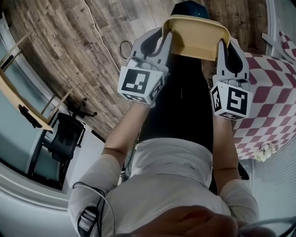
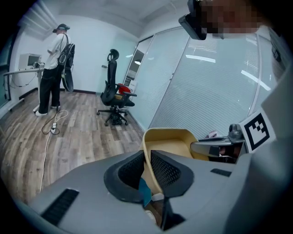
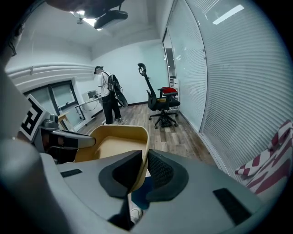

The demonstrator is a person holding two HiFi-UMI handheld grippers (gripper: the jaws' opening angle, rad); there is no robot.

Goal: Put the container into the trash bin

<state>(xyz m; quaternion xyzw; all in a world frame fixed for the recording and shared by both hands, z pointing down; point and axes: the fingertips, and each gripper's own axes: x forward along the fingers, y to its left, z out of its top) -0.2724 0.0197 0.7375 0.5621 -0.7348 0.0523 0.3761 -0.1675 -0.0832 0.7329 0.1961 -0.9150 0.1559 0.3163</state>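
The container (image 1: 196,39) is a shallow tan tray held level between both grippers over the wooden floor, in front of my legs. My left gripper (image 1: 164,39) is shut on its left rim, and my right gripper (image 1: 222,46) is shut on its right rim. In the left gripper view the rim of the container (image 2: 171,141) runs between the black pads of the left gripper (image 2: 147,164). The right gripper view shows the same grip: the container (image 3: 116,141) wall is pinched in the right gripper (image 3: 145,167). A dark teal object (image 1: 192,5) peeks out beyond the container; I cannot tell whether it is the bin.
A red-and-white checkered cloth (image 1: 273,102) lies to the right. A black office chair (image 2: 114,98) and a standing person (image 2: 52,68) are further off, with a cable (image 2: 52,128) on the floor. A glass wall with blinds (image 3: 238,91) runs alongside. A desk (image 1: 23,97) stands left.
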